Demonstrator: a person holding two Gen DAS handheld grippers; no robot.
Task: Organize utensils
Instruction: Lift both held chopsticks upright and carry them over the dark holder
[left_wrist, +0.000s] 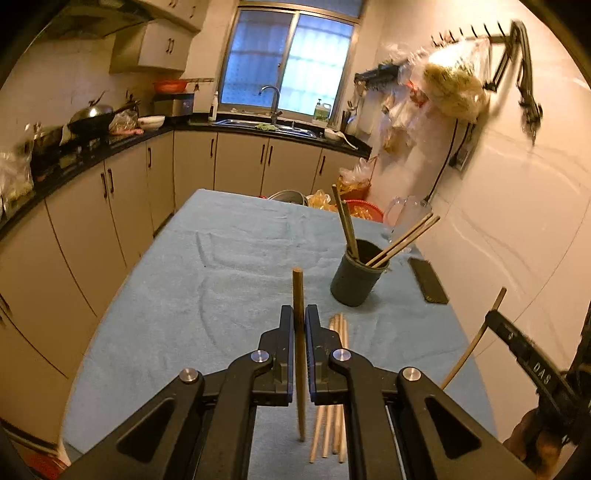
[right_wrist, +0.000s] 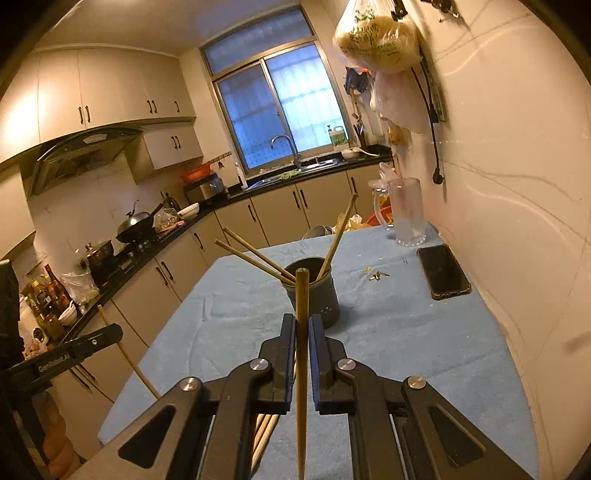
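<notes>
In the left wrist view, the left tongs (left_wrist: 300, 321) sit at lower centre of the frame, closed down to a narrow slit on a single brown chopstick (left_wrist: 298, 295). That stick runs nearly straight up and down the frame, blunt end toward the upper middle, thinner tip down near the bottom edge. Just right of it, low in the frame, a small bundle of loose chopsticks (left_wrist: 338, 373) lies on the blue-clothed counter (left_wrist: 166, 295), long axes running bottom to top, roughly parallel with the held stick. Further right and higher stands the dark holder cup (left_wrist: 357, 275), upright, with several sticks already leaning out of it toward upper left and upper right. A black phone (left_wrist: 428, 279) lies just beyond, near the counter's right edge.

In the right wrist view, the right tongs (right_wrist: 302, 325) are likewise pinched nearly closed on a second chopstick (right_wrist: 302, 350), which stands almost vertical in the frame, blunt end up and overlapping the cup (right_wrist: 314, 295) behind it, pointed tip at the bottom edge. A clear glass mug (right_wrist: 404, 214) stands at upper right.

The step in hand looks to be carrying each stick to the cup. To do it well, I would bring one stick at a time over the rim, keep its axis near upright, and lower the thin tip into the opening clear of the leaning sticks before easing the grip. Crowding both tongs over the narrow mouth together could knock the cup over.
</notes>
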